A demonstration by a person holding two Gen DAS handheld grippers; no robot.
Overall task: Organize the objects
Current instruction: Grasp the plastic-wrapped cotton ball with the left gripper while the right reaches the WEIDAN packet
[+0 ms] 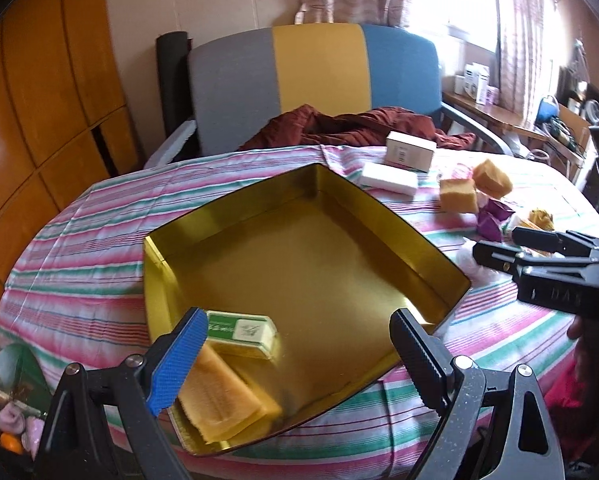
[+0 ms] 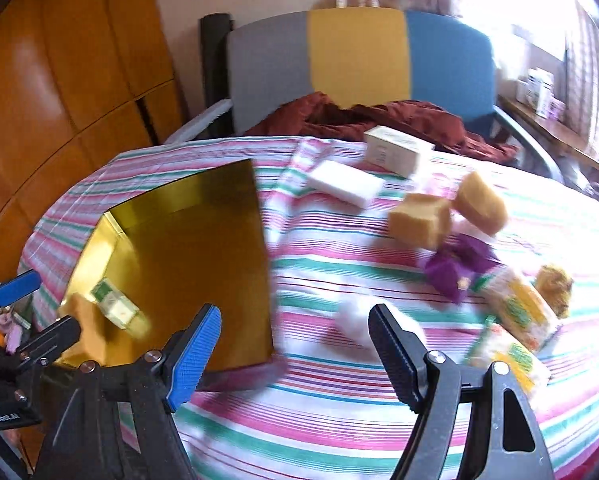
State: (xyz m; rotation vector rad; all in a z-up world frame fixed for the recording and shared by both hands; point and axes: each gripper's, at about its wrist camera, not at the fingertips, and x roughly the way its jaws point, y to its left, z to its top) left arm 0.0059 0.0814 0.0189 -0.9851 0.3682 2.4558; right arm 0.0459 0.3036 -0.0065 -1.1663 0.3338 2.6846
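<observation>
- striped tablecloth [image 1: 79,264] covers table; gold tin [image 1: 299,248] on it
- green-white box [image 1: 241,330], yellow sponge [image 1: 219,400] inside tin
- tricolour chair [image 1: 315,72] behind tin
- left gripper [image 1: 299,356], right gripper [image 2: 295,348] jaws spread, empty

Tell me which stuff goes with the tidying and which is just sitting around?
For tidying: gold tin, green box and sponge inside it; white block, cream box, two sponge cubes, purple wrapper, packets.

Just around: striped chair, red cloth, wooden wardrobe.
</observation>
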